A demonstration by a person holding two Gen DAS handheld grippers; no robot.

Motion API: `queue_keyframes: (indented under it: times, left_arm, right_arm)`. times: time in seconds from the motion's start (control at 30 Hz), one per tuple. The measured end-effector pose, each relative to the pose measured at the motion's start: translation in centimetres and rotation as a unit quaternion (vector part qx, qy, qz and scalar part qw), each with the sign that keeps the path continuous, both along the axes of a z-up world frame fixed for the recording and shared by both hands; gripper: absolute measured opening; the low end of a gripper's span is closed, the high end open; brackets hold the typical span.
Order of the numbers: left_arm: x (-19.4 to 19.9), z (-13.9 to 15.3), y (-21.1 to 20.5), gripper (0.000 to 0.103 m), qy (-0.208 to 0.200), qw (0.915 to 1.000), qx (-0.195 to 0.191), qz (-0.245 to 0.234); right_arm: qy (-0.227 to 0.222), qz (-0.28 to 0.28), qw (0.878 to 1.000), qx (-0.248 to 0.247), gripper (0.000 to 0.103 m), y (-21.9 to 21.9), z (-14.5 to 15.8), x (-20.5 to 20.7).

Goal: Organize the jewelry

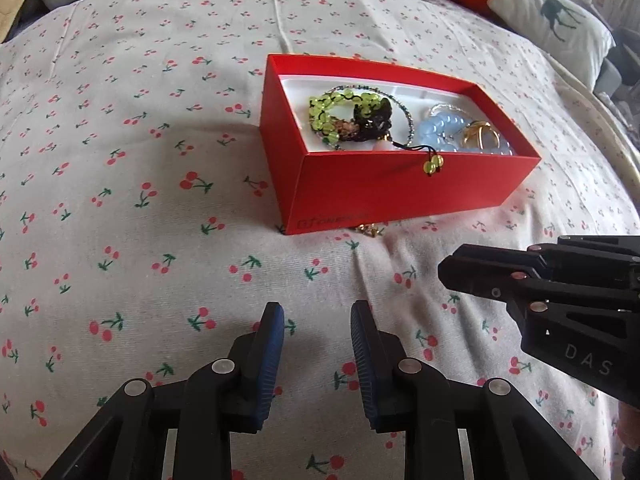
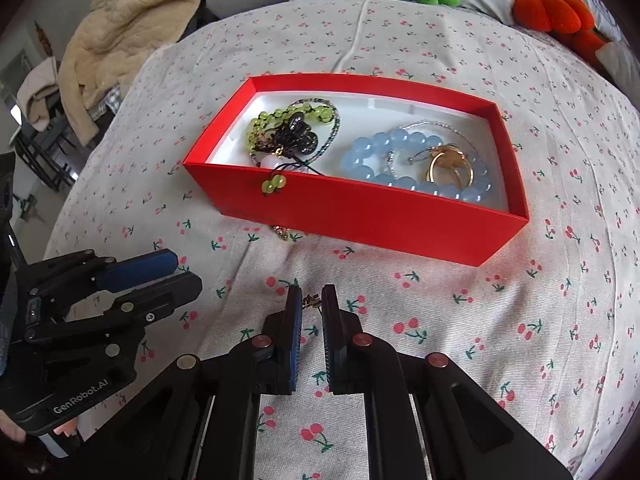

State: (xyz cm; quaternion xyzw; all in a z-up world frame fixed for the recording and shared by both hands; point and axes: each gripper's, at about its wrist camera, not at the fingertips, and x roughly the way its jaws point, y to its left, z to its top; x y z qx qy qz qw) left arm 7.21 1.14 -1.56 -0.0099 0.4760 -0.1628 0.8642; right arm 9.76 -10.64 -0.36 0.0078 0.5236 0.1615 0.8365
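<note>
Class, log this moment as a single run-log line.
left gripper: open, empty | right gripper: shut on small gold piece | red box: holds bracelets | stage: before drop-in

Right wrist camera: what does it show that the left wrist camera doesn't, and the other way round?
Only the right wrist view: a small gold charm pinched at the tips of the right gripper, and a beige blanket at the far left. Only the left wrist view: the left gripper from behind, open with nothing between its jaws, and a deer-print pillow. Both: the red box holding green beads, a blue bead bracelet and a gold ring, plus a gold chain piece on the cherry-print sheet by the box's near wall.
</note>
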Motion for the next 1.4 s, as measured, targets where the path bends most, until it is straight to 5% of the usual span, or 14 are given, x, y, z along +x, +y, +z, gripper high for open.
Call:
queue_keyframes:
  times: [0.5, 0.83, 0.97, 1.4]
  left_arm:
    - [3.4, -0.2, -3.1, 0.030, -0.027, 0.9993, 0.023, -0.012]
    - [4.6, 0.0, -4.0, 0.049, -0.038, 0.9989, 0.027, -0.007]
    - [4.7, 0.1, -4.0, 0.064, -0.045, 0.9988, 0.020, -0.006]
    - [3.1, -0.8, -6.1, 0.066, -0.038, 0.9957, 0.047, -0.071]
  right_arm:
    - [0.006, -0.011, 1.000, 0.014, 0.010, -3.8, 0.2, 0.7]
    - [0.006, -0.028, 0.999, 0.024, 0.010, -6.1, 0.5, 1.1]
    - [0.007, -0.035, 0.999, 0.024, 0.010, -6.8, 0.4, 1.2]
    - [0.011, -0.035, 0.999, 0.024, 0.010, -7.0, 0.3, 1.1]
